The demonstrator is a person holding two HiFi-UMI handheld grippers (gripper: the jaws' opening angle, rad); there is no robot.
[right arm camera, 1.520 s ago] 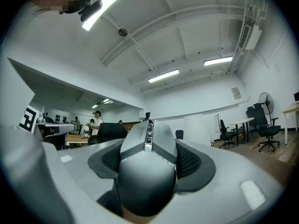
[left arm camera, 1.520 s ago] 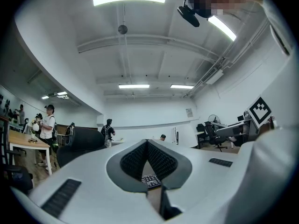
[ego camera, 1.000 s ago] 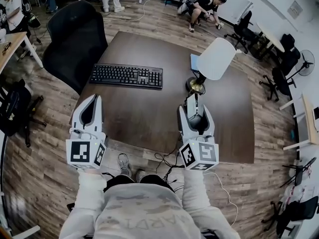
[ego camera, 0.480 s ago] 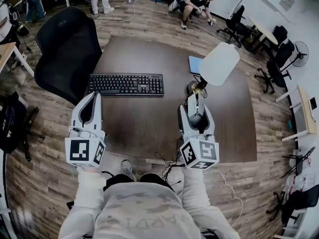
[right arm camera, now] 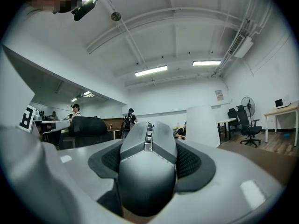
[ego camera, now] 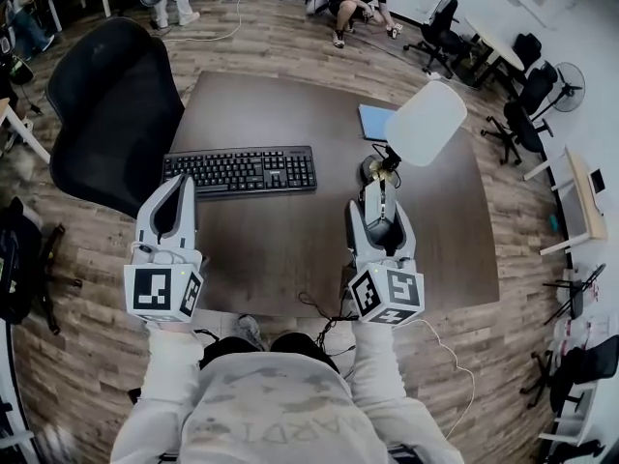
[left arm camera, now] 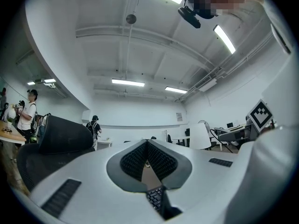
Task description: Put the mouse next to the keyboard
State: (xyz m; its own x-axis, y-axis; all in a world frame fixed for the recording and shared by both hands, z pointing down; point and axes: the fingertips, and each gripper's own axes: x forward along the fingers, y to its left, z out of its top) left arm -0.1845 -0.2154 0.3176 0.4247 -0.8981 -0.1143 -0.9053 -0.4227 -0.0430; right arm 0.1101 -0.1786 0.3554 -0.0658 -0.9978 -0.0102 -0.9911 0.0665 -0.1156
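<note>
The right gripper [ego camera: 375, 193] hovers over the near edge of the desk [ego camera: 290, 245], toward its right corner. Its jaws are closed partway round the grey mouse [right arm camera: 148, 171], with the ribbed pads pressing on both flanks and the scroll wheel facing up between them. The mouse is off the desk, level, and well apart from the keyboard [ego camera: 240, 171].

The left gripper [ego camera: 182, 187] is at the near left corner. Its jaws are drawn together at the tips and hold nothing. Through the slot between the pads I can see only a bit of desk and a few keys.

As I read it, the step in hand is the carry. It would go best as a low sweep forward and to the left, ending on the bare wood just off the keyboard's right end. The mouse should stay level and come down flat, with its long side parallel to the keyboard's short edge. The jaws should part only once its base rests on the wood. Opening sooner would probably drop or tip it.

The gap to aim for is narrow. The lamp [ego camera: 424, 122] stands toward the far right of the desk, and its brass foot is near the keyboard's right end. The blue notebook [ego camera: 375, 121] lies just beyond that. It would be wise to stay on the near side of the foot.
</note>
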